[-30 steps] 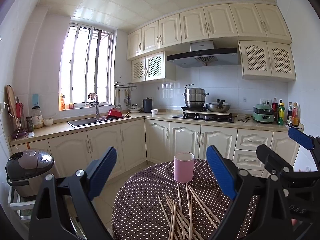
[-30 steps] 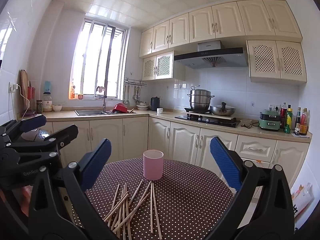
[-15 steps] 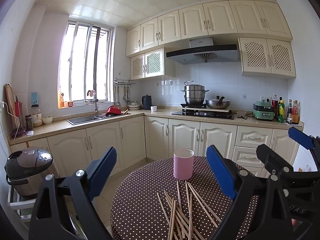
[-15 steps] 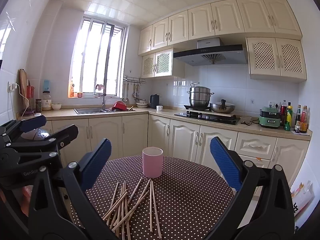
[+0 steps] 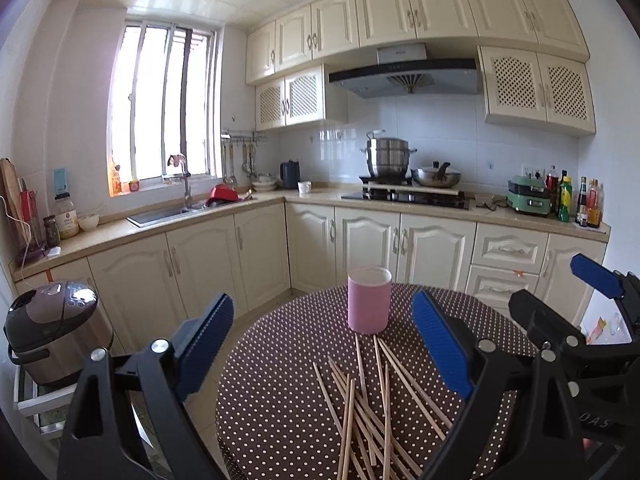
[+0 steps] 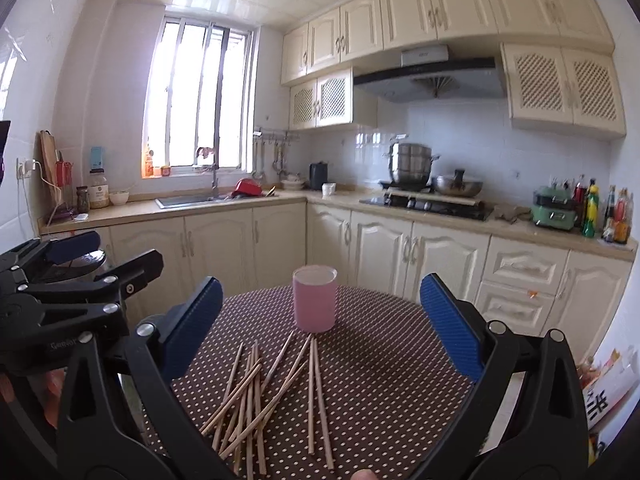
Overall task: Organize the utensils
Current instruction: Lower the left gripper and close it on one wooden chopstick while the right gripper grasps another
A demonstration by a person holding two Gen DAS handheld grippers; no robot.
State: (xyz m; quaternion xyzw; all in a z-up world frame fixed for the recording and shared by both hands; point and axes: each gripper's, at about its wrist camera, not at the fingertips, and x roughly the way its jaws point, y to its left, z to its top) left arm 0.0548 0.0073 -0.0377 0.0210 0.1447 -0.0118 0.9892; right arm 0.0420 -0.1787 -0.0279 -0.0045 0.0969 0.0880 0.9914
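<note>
While the left wrist view looks across a round worktop [image 5: 280, 380] draped in a brown cloth with white dots, the left gripper [image 5: 322, 340] hangs above the near edge with its blue-padded jaws spread wide and nothing between them. A pink cylindrical cup [image 5: 369, 299] stands upright towards the far side of the worktop. Just in front of it lies a loose heap of thin wooden chopsticks [image 5: 370, 408], crossing one another, the nearest tips almost reaching the cup's base. At the right edge of this view the right gripper [image 5: 560, 320] shows from the side, its jaws also parted.

From the right wrist view, the right gripper [image 6: 322, 328] is released too, its jaws wide apart over the worktop [image 6: 400, 380] and holding nothing. The pink cup [image 6: 314, 299] sits upright between the two pads as framed, well beyond them. The chopsticks [image 6: 264, 388] fan out before the cup, most piled to the left, two lying nearly parallel just right of the pile. The left gripper [image 6: 76, 256] appears at the left edge, open.
</note>
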